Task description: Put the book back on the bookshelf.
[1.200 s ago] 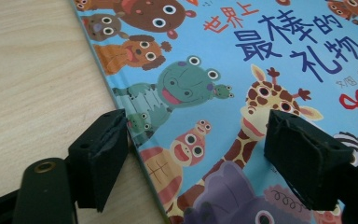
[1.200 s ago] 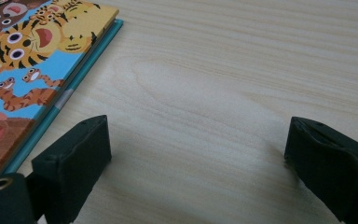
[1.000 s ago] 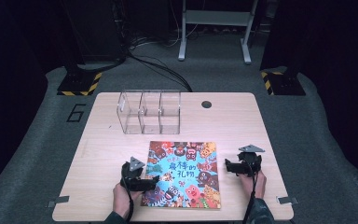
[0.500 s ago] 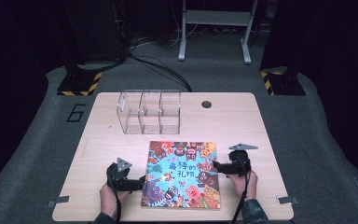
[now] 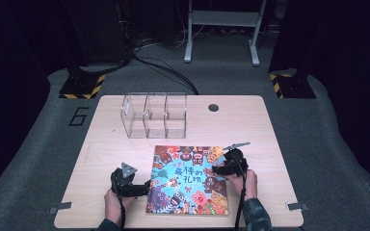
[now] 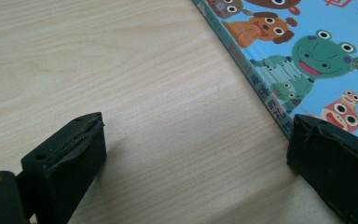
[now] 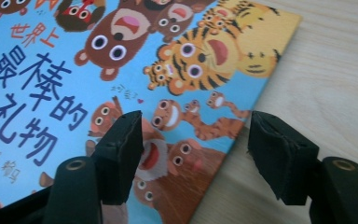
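Observation:
A picture book (image 5: 188,179) with cartoon animals and a blue cover lies flat at the table's front middle. My left gripper (image 5: 144,186) rests at the book's left edge. In the left gripper view it (image 6: 196,158) is wide open, having opened a little more. One jaw is on bare wood and the other is at the book's spine (image 6: 261,88). My right gripper (image 5: 217,169) is over the book's right edge. In the right gripper view its jaws (image 7: 196,149) have just been closing. They still stand apart, straddling the cover's edge (image 7: 242,116) without pressing on it.
A clear three-compartment organiser (image 5: 155,115) stands at the back of the wooden table (image 5: 270,144). A round cable hole (image 5: 214,107) sits at the back right. Hands and sleeves come in from the front edge. Stands and cables lie on the floor behind.
My right gripper has slid left from the bare table onto the book's right edge, its jaws narrowing. My left gripper shifted slightly left at first, then stayed still.

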